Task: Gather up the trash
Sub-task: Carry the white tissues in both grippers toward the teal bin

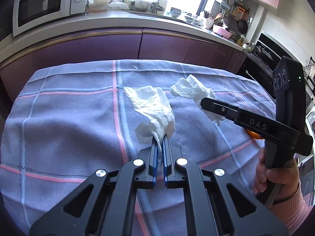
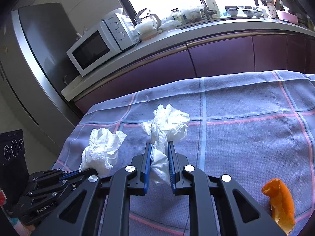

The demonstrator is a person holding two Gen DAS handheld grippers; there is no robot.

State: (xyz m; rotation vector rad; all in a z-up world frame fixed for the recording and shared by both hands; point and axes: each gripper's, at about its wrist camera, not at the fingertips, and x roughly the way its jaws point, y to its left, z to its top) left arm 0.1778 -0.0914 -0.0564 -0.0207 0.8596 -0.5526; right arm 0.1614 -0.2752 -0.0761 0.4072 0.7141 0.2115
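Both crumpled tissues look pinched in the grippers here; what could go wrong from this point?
1. The left gripper pinches only a thin tail of its tissue; most of it hangs beyond the fingertips, so the tissue may tear or slip on lifting.
2. The right gripper grips its tissue mid-wad, but loose folds could drag on the checked cloth.
3. The orange peel lies beside the right gripper, ungrasped, and could get missed or knocked.

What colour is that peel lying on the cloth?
Orange, with a pale inner side; the peel shows best in the right wrist view.
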